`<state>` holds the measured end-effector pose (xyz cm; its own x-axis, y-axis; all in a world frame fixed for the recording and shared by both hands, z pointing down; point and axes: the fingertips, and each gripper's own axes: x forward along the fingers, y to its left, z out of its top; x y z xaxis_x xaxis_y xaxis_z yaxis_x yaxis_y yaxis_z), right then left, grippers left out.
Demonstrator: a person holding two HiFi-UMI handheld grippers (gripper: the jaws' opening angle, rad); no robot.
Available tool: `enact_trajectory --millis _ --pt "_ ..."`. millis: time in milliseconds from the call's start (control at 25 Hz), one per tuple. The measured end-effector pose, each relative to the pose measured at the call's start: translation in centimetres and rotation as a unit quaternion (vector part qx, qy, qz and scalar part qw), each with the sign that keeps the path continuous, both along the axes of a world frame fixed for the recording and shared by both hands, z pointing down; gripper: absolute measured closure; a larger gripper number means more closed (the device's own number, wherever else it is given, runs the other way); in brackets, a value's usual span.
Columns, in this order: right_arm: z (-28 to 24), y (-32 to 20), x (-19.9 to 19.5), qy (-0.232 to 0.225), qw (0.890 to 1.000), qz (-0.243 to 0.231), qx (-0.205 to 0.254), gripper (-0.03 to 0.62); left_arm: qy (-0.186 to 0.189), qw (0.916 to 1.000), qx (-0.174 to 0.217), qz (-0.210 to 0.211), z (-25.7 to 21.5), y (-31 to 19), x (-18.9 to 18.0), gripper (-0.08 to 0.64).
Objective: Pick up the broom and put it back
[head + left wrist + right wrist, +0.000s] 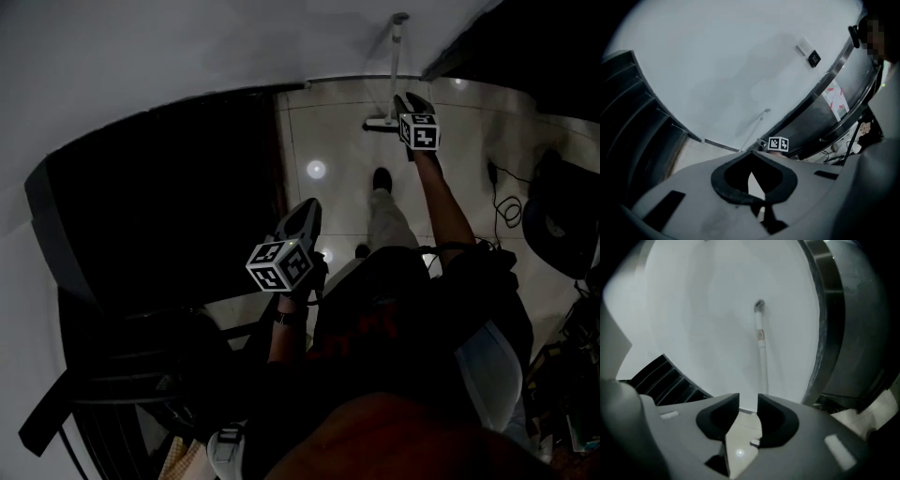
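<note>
Broom (762,348) stands agst wall (703,310); R gripper (748,399) jaws apart, empty.

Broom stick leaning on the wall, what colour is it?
The long thin broom stick is white, clearest in the right gripper view.

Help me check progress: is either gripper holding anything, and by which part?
Nothing is held. The right gripper has its fingers apart and empty; the broom leans against the wall ahead, untouched. The left gripper is shut on nothing.
</note>
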<state>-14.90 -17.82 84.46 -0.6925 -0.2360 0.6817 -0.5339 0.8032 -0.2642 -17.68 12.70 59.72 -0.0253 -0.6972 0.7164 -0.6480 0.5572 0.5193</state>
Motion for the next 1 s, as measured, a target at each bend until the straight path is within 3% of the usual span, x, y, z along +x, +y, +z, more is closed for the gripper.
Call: enact_trajectory --millis 120,280,440,560,680,800,1000 --pt "-6.1 6.4 2.0 -0.050 0.998 -0.032 0.012 0.591 0.038 0.9968 0.070 0.000 -2.2 1.4 2.3 0.555" --pt "-13.9 16.4 5.9 -0.103 0.992 -0.069 0.014 0.592 0.022 0.9961 0.084 0.014 -3.8 6.9 5.9 0.555" --pt "-21.4 23.8 10.5 -0.154 0.985 -0.060 0.048 0.592 0.003 0.9904 0.126 0.055 -5.1 11.8 10.3 0.555" --pt "-26.4 31.3 15.7 -0.190 0.980 -0.049 0.043 0.592 -0.005 0.9816 0.158 0.107 -6.8 16.6 15.2 0.555" --pt "-31.1 37.8 21.0 -0.216 0.975 -0.043 0.033 0.592 -0.026 0.9751 0.183 0.122 -9.9 20.1 17.9 0.555" --pt "-35.7 42.9 25.5 -0.232 0.969 -0.046 0.069 0.592 -0.046 0.9647 0.227 0.125 -13.1 22.3 20.3 0.555" --pt "-42.7 46.8 29.4 -0.265 0.953 -0.022 0.145 0.592 -0.052 0.9379 0.327 0.103 -17.6 25.0 24.5 0.555"
